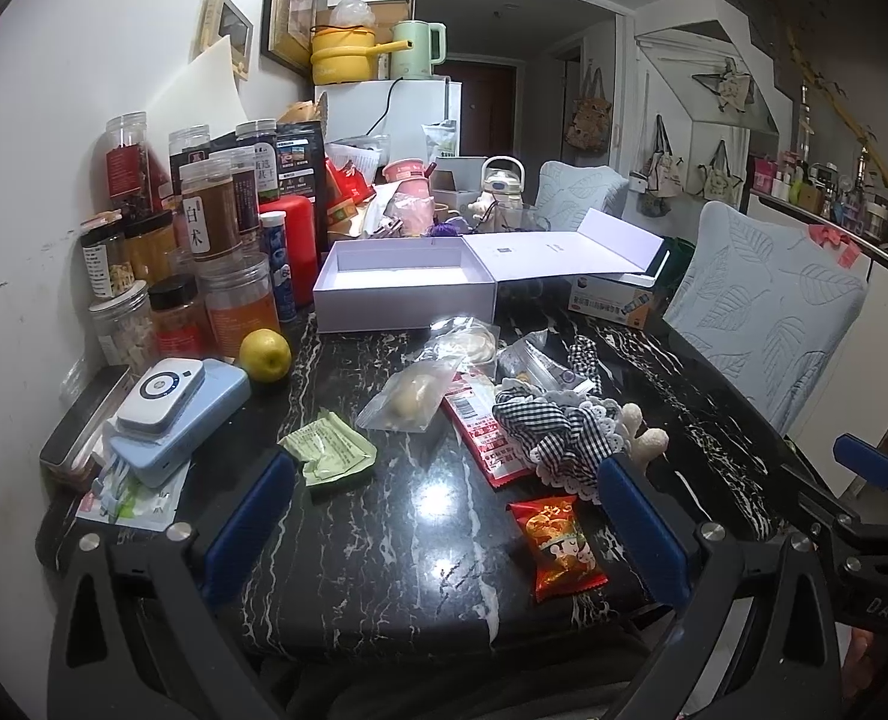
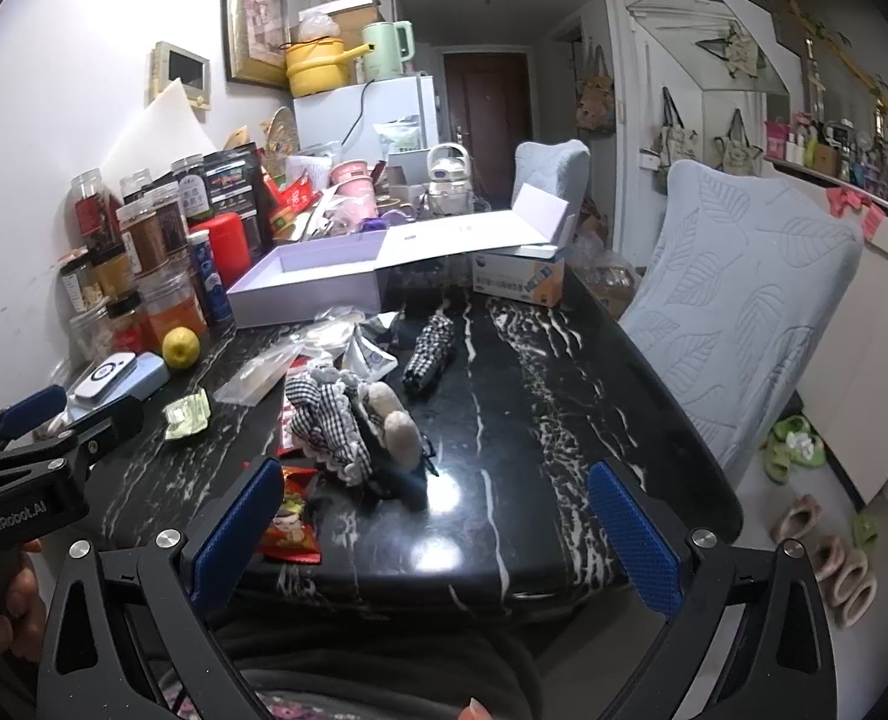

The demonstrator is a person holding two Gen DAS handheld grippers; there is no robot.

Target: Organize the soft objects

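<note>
A soft doll in black-and-white checked cloth with lace trim (image 1: pixel 555 420) (image 2: pixel 330 420) lies on the black marble table (image 1: pixel 384 516) (image 2: pixel 504 420), its cream plush limbs (image 1: pixel 642 435) (image 2: pixel 396 420) showing. A smaller checked cloth piece (image 2: pixel 429 348) (image 1: pixel 585 354) lies farther back. An open white box (image 1: pixel 402 285) (image 2: pixel 306 282) stands behind them. My left gripper (image 1: pixel 444 516) is open and empty above the table's near edge, left of the doll. My right gripper (image 2: pixel 438 528) is open and empty, just in front of the doll.
Snack packets lie around the doll: a red one (image 1: pixel 561 546) (image 2: pixel 291 525), a green one (image 1: pixel 327 450), a long red one (image 1: pixel 486 426) and clear bags (image 1: pixel 411 396). Jars (image 1: pixel 216 216), a yellow fruit (image 1: pixel 264 354) and a blue device (image 1: pixel 174 414) crowd the left. A covered chair (image 2: pixel 738 312) stands right.
</note>
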